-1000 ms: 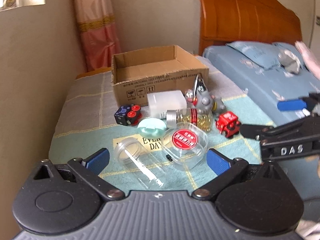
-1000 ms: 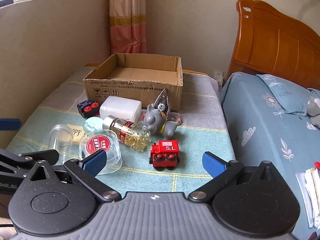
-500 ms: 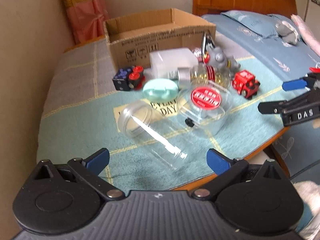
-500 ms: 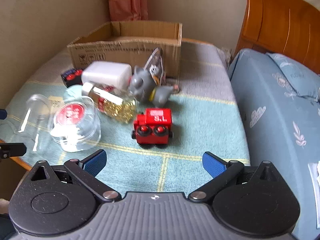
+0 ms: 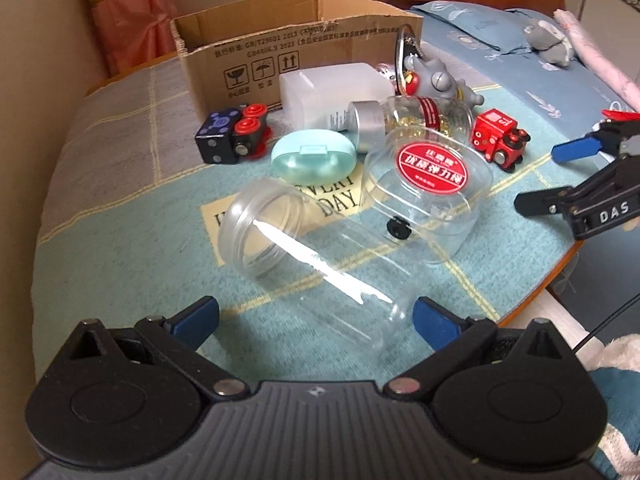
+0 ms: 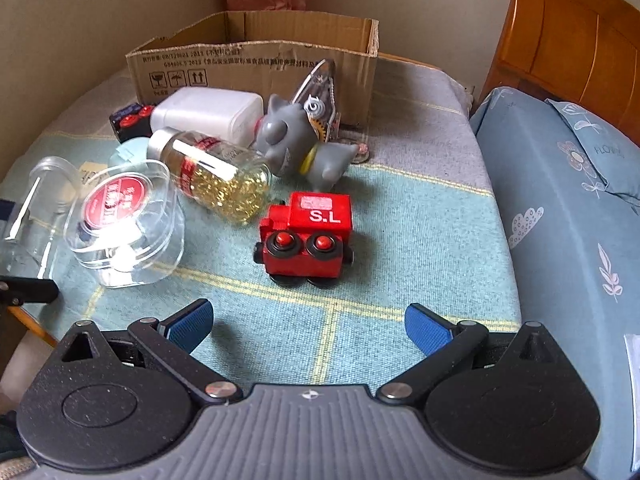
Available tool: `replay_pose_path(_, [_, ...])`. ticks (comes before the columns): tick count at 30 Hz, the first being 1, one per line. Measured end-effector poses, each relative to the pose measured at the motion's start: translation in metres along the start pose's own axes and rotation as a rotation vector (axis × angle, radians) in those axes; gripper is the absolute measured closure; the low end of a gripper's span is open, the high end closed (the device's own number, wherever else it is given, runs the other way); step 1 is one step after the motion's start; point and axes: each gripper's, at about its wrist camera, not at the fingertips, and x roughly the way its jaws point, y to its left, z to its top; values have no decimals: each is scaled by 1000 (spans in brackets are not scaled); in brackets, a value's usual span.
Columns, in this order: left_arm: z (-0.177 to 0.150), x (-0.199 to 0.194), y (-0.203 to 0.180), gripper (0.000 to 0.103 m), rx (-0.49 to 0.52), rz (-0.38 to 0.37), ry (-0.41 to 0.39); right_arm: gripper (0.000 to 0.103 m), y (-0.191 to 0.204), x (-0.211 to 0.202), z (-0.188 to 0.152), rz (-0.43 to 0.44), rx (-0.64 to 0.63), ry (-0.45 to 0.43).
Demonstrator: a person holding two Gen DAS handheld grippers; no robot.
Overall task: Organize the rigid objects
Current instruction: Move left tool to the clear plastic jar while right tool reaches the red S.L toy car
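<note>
Both grippers now closer and lower than a second ago, left gripper [image 5: 314, 318] spread wide around the near end of the lying clear jar [image 5: 308, 256], gripping nothing, right gripper [image 6: 307, 322] wide open, empty, just short of the red toy train [image 6: 306, 236] on the table [image 6: 420, 216].

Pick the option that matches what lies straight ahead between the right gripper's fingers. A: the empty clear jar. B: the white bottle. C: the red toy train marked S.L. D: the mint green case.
C: in the right wrist view, the red toy train sits on the cloth directly ahead of the open right gripper.
</note>
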Motion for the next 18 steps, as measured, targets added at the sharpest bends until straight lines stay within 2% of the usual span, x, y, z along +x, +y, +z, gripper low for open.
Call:
replay_pose_path(5, [8,9,6,0,2,-33,-11,0,-4,5,0,20,15,-1])
replay_pose_path(12, [5,7,10,0,42,-59,-14,0,-4,4,-6,26,6,-45])
replay_pose_path(18, [-12,3,16,0,77,-94,-119,0,-5,4,-10,29,3,-74])
